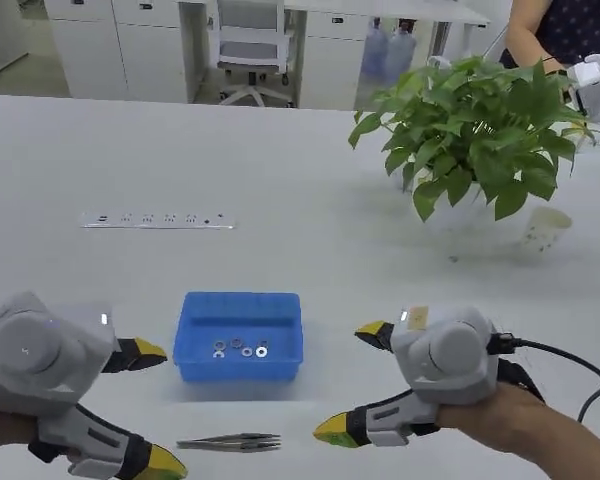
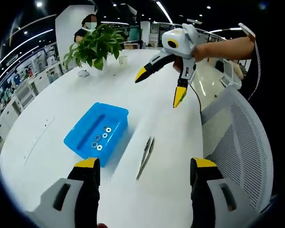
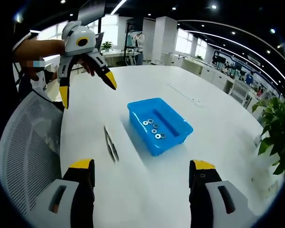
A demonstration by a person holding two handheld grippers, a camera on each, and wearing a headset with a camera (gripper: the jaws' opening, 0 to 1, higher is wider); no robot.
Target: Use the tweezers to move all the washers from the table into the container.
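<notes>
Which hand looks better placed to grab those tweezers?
Probably left: the tweezers lie straight ahead between the open jaws of the left gripper; from the right gripper they sit off-centre.

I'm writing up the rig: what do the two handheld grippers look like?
The left gripper and right gripper share rounded pale grey bodies and black jaws tipped in yellow. A black cable leaves the right one's body.

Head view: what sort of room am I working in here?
Most likely an open-plan office: a big white table with a power strip on it, a swivel office chair and white cabinets behind it, and a potted plant on the table.
</notes>
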